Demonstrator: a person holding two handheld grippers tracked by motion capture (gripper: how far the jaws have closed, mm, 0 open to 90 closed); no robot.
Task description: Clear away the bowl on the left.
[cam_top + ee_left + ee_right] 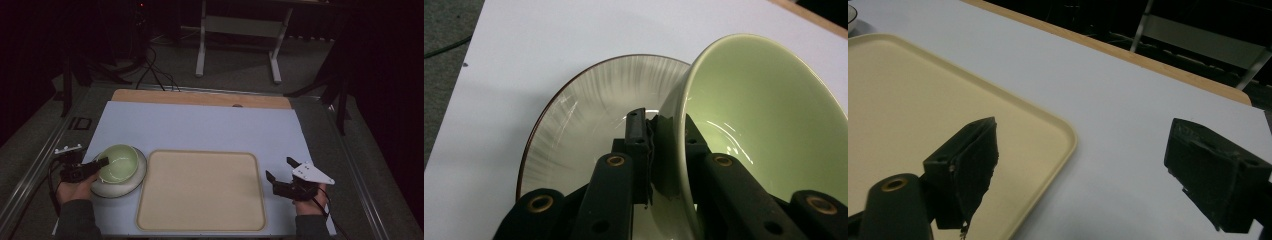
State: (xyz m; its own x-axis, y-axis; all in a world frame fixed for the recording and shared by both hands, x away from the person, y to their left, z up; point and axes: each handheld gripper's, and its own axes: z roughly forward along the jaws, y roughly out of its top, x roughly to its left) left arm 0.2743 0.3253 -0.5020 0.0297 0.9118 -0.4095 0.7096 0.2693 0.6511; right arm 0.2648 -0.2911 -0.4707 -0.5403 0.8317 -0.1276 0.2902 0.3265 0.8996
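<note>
A pale green bowl (119, 163) sits on a white plate (131, 182) with a dark rim at the table's left. My left gripper (101, 163) is shut on the bowl's near-left rim. In the left gripper view the bowl (769, 115) is tilted above the plate (589, 110), its wall pinched between the pads of my left gripper (664, 145), one jaw inside the bowl and one outside. My right gripper (281, 170) stands open over the table at the right of the beige tray (200, 190). In the right gripper view my right gripper (1083, 165) holds nothing, beside the tray's corner (1048, 130).
A light blue mat (200, 125) covers the table, with a wooden strip (200, 98) along its far edge. Beyond the table stand a white desk frame (240, 30) and cables (155, 75) on the floor.
</note>
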